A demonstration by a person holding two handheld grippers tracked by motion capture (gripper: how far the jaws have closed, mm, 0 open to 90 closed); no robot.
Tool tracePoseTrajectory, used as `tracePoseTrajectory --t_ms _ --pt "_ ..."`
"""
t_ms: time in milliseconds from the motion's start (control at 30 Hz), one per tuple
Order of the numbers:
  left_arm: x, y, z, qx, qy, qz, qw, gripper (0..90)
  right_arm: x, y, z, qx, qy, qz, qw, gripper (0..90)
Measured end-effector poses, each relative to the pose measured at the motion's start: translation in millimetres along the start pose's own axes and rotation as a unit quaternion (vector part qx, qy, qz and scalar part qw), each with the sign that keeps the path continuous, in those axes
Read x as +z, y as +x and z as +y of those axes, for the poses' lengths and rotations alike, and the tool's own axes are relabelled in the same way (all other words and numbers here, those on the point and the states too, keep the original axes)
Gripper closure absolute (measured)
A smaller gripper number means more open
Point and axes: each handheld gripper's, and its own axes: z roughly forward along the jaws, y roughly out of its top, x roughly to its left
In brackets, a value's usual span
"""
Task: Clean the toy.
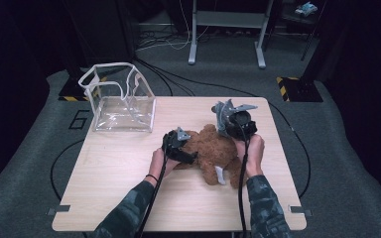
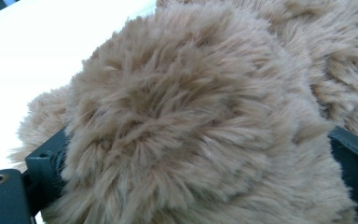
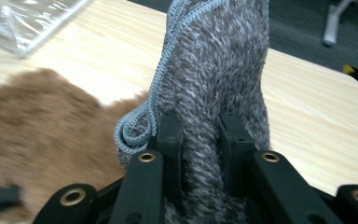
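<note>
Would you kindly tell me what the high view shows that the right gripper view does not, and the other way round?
The high view alone takes in the left gripper clamped on the brown plush toy, both forearms, and the floor cables. The right gripper view alone makes out a grey fuzzy cloth with stitched edging, pinched between the right gripper jaws. Both share the toy, the wooden table and the clear plastic bag.

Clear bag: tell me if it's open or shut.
Open: the clear bag stands on the table, its white-edged mouth gaping at the top.
</note>
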Motion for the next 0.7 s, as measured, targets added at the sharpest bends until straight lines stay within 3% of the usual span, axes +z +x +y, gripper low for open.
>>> tracePoseTrajectory --t_ms 133,300,367,433,567,700 --pt "-0.1 -0.9 0.1 -0.002 0.001 0.001 1.0 5.7 6.3 22.6 12.7 -0.009 -0.011 0.036 0.9992 73.1" --pt "0.0 -0.4 -0.1 0.0 0.0 0.002 1.0 5.7 28.3 57.1 17.7 -0.035 0.003 0.073 0.9967 72.4" --pt "-0.3 -0.3 -0.2 0.001 0.001 0.002 1.0 5.7 40.6 70.7 15.5 -0.052 0.023 0.078 0.9953 72.4" --pt "-0.2 0.6 -0.7 0.003 0.006 0.002 1.0 5.7 52.6 79.6 10.4 -0.075 0.045 0.068 0.9938 72.7" --pt "0.5 -0.2 -1.0 0.003 0.006 0.001 1.0 5.7 58.9 73.9 4.7 -0.063 0.051 0.068 0.9943 73.1" --pt "0.4 -3.1 0.3 0.008 0.009 0.006 0.9999 5.7 55.7 64.4 1.8 -0.071 0.057 0.045 0.9949 73.2"
